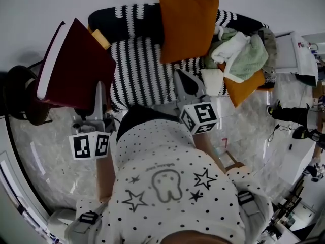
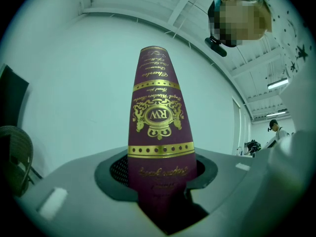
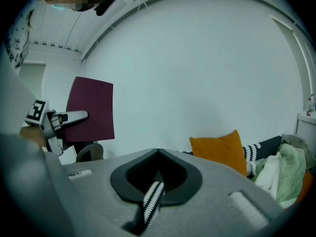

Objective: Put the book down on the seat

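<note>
Marble floor (image 1: 244,131) under a black-and-white striped seat (image 1: 137,70), white wall behind; we take the seat as reference

Orange cushion (image 1: 188,27) stands upright at the seat's back. A heap of pale green and white cloths (image 1: 238,52) lies on the seat's right end, partly over a second orange cushion (image 1: 246,88)

Left tool (image 1: 97,95): jaws clamped on the book (image 1: 76,65), gripping it at its lower edge. We note the book is maroon with a white page block. It stands upright in the grip at the seat's left end, held in the air and not resting on the seat. In the left gripper view the spine runs up between the jaws, with gold ornament and lettering on it

Right tool (image 1: 187,83): jaws drawn together to a narrow slit, nothing held. Through the slit we see only a sliver of the seat's stripes. This tool is at the seat's front edge, pointing toward the seat, well apart from the book
</note>
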`<action>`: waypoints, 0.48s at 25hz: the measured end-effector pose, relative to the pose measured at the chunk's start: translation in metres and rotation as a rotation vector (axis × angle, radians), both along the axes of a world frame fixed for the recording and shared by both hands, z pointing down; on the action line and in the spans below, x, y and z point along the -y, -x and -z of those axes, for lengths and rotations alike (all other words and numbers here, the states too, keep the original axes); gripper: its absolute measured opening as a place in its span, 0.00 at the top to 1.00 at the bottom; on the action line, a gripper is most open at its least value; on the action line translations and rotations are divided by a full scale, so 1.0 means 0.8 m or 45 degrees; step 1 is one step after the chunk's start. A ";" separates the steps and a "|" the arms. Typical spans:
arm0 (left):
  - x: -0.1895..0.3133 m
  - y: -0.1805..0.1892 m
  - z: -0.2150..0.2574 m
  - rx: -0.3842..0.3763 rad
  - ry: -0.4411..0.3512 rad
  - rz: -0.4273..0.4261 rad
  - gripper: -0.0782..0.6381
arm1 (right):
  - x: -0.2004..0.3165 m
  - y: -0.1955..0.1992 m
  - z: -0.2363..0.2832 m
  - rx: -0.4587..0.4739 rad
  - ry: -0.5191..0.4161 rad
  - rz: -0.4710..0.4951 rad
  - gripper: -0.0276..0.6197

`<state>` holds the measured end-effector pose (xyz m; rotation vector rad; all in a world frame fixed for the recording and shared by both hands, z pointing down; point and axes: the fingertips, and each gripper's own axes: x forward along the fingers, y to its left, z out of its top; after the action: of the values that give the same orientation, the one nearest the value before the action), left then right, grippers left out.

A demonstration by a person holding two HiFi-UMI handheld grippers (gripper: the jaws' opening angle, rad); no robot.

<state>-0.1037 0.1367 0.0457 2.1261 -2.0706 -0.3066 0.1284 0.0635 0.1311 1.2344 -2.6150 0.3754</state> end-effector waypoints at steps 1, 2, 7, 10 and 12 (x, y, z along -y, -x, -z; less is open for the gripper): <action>0.001 0.005 0.001 -0.001 0.002 -0.005 0.57 | 0.001 0.008 0.002 0.001 -0.002 0.003 0.96; 0.003 0.011 0.002 -0.001 0.004 -0.010 0.57 | 0.002 0.015 0.005 0.003 -0.004 0.005 0.96; 0.011 0.033 0.002 -0.014 0.006 -0.028 0.57 | 0.009 0.041 0.008 0.000 -0.008 -0.003 0.96; 0.013 0.045 0.001 -0.018 0.001 -0.035 0.57 | 0.010 0.050 0.003 -0.011 -0.009 -0.015 0.96; 0.014 0.051 -0.002 -0.022 -0.002 -0.045 0.57 | 0.011 0.055 0.000 -0.013 -0.012 -0.023 0.96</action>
<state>-0.1443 0.1256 0.0471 2.1506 -2.0219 -0.3209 0.0840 0.0547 0.1310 1.2607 -2.6013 0.3594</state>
